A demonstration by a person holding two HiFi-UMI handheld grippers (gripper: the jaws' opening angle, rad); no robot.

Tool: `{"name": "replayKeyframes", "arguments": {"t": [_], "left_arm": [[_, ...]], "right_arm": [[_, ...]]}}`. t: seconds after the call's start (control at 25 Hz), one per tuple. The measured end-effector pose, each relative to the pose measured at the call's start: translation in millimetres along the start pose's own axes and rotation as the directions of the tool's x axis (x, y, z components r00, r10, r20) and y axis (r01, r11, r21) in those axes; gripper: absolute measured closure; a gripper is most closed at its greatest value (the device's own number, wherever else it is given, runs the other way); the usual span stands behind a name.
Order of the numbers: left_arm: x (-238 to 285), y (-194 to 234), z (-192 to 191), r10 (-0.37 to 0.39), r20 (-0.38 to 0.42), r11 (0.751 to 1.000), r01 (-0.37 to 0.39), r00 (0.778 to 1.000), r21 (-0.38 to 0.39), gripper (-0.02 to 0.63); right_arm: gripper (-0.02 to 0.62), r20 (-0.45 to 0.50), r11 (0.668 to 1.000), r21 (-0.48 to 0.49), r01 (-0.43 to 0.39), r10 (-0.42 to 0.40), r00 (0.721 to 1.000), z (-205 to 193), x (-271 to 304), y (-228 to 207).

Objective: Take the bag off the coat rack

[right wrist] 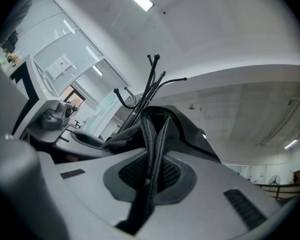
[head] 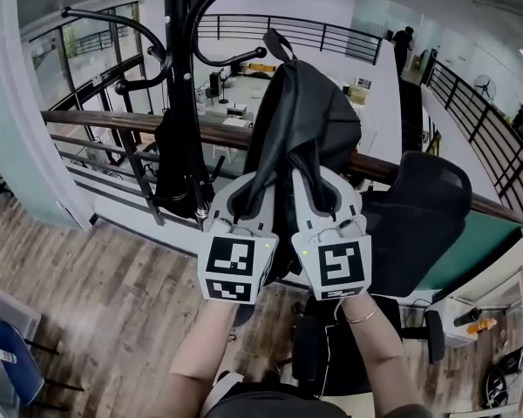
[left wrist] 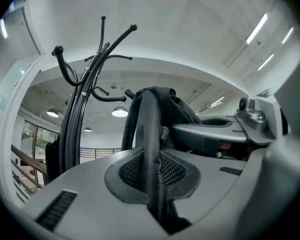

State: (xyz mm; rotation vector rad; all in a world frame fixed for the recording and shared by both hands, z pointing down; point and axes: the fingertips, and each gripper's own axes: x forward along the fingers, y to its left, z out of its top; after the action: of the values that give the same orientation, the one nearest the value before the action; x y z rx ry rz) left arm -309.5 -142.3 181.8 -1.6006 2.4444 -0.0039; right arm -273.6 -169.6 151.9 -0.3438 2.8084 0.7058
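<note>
A black backpack (head: 303,120) hangs in the air in front of me, its top loop (head: 277,43) free of any hook. The black coat rack (head: 181,77) stands just left of it, with curved hooks (head: 231,57) at bag height. My left gripper (head: 254,192) is shut on one black shoulder strap (left wrist: 151,149), which runs up between its jaws. My right gripper (head: 321,190) is shut on the other strap (right wrist: 152,156). Both grippers sit side by side under the bag. A dark garment (head: 176,159) hangs low on the rack.
A wooden handrail (head: 113,120) with metal rails runs behind the rack, over a lower floor. A black office chair (head: 418,220) stands right of the bag. A white pillar (head: 26,103) is at the left. Wood flooring (head: 113,294) lies below me.
</note>
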Motion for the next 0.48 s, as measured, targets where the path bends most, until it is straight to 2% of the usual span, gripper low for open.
{"name": "replayKeyframes", "arguments": {"t": [0.36, 0.48], "left_arm": [[1, -29, 12, -0.086, 0.027, 0.996, 0.086, 0.996, -0.026, 0.555], [-1, -47, 12, -0.136, 0.034, 0.989, 0.138, 0.99, -0.045, 0.555]], "right_arm": [[0.58, -0.014, 0.999, 0.018, 0.051, -0.05, 0.999, 8, -28, -21], [0.58, -0.027, 0.996, 0.018, 0.083, -0.082, 0.996, 7, -46, -28]]}}
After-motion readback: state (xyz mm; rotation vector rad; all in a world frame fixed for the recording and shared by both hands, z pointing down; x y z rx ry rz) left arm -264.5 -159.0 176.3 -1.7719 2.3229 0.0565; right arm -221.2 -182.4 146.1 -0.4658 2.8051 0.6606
